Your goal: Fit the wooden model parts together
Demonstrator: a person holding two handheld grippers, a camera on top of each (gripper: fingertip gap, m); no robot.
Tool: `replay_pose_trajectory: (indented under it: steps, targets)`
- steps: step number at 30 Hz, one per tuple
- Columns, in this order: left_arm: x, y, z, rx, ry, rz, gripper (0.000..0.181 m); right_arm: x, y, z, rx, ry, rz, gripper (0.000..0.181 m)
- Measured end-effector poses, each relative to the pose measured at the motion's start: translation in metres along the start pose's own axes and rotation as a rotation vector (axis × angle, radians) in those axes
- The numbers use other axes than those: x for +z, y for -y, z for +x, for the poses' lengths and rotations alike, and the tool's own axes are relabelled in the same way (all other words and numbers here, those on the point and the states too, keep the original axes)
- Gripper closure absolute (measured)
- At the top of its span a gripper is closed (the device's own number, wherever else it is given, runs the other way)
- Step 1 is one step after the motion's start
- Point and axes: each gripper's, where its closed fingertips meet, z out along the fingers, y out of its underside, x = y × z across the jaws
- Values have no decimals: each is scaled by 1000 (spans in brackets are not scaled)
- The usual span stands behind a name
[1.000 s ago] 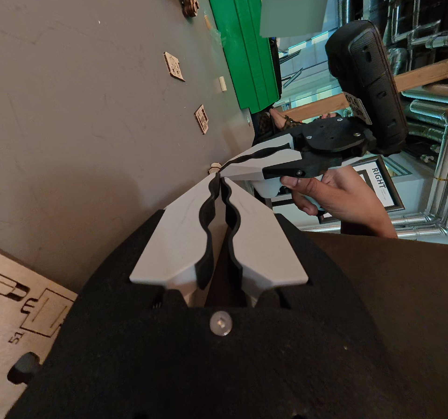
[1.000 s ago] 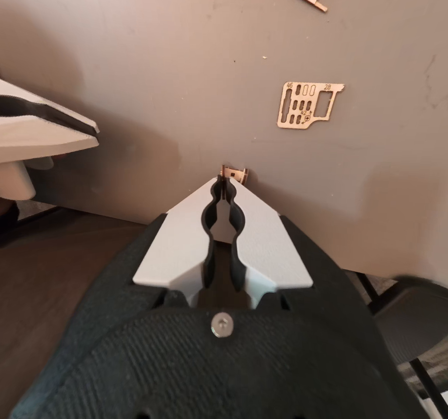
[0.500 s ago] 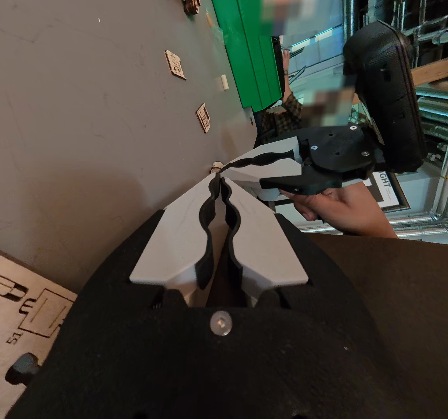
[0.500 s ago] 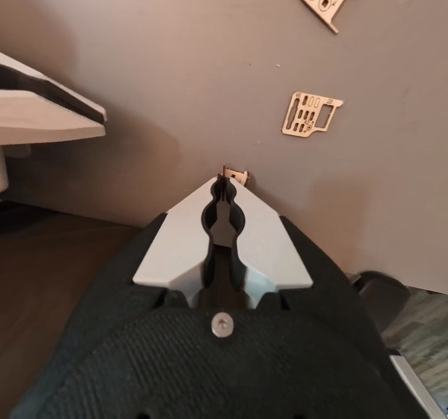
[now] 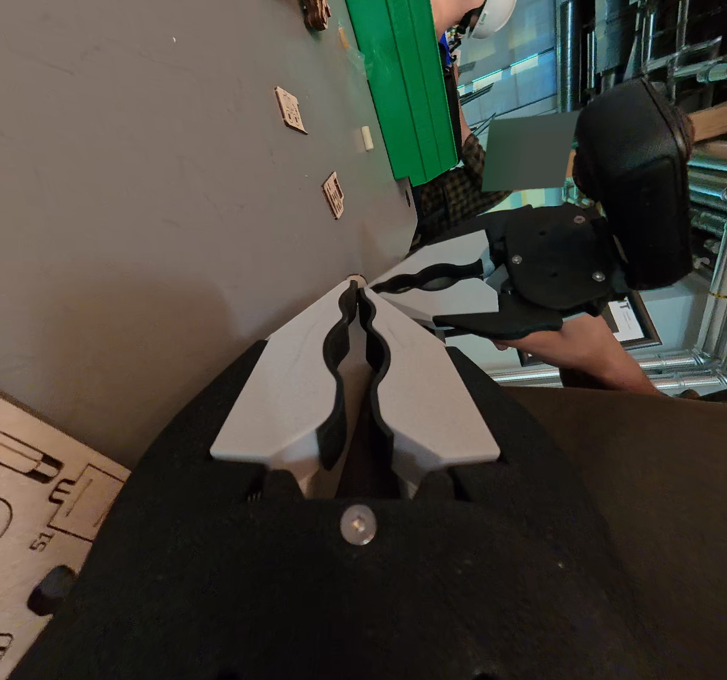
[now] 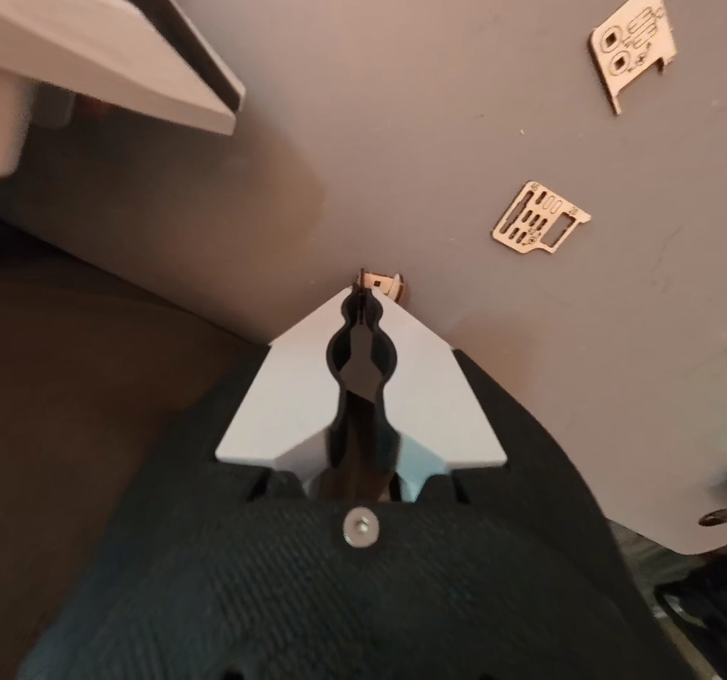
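Note:
My right gripper (image 6: pixel 361 294) is shut on a small pale wooden part (image 6: pixel 381 282) that sticks out past its tips, close above the grey table (image 6: pixel 432 110). In the left wrist view the right gripper (image 5: pixel 373 287) comes in from the right, held by a hand, and its tips sit next to those of my left gripper (image 5: pixel 357 288). A bit of the wooden part (image 5: pixel 354 276) shows just beyond them. The left gripper is shut and I see nothing between its pads. In the right wrist view it fills the upper left corner (image 6: pixel 232 106), apart from the held part.
Two flat wooden parts lie on the table (image 6: pixel 541 224) (image 6: pixel 633 43), also in the left wrist view (image 5: pixel 333 195) (image 5: pixel 291 110). A cut-out wooden sheet (image 5: pixel 39 503) is at the lower left. A green box (image 5: pixel 401 63), a built wooden model (image 5: pixel 314 4) and a person stand at the far side. About 9 cm separates my left fingertips from my right.
The right gripper has swung and tilted with its part still held. The left gripper now looms larger and higher in the right wrist view. The left gripper itself has hardly moved.

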Motion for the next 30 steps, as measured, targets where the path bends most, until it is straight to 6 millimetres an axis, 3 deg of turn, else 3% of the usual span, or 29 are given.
replay_pose_trajectory:
  steps: [8, 12, 18, 21, 24, 27, 30]
  targets:
    - [2, -2, 0, 6, 6, -9, 181, -4, -3, -5, -38, -8, 49, 180]
    - [2, -2, 1, 17, 9, -9, 181, -21, 7, -13, 12, 65, 177, 180]
    - [2, -5, 7, 97, 24, -17, 181, -62, 29, 28, 64, 49, 510, 180]
    - [3, -6, 6, 173, 65, -20, 181, -72, 40, 42, 60, 124, 704, 180]
    - [8, -7, 2, 267, 123, -19, 181, -70, 48, 56, 62, 200, 853, 180]
    - [17, -13, -2, 352, 180, -53, 180, -77, 57, 57, 102, 397, 1009, 180]
    - [27, -13, 7, 391, 155, -41, 179, -89, 58, 58, 181, 634, 1142, 181]
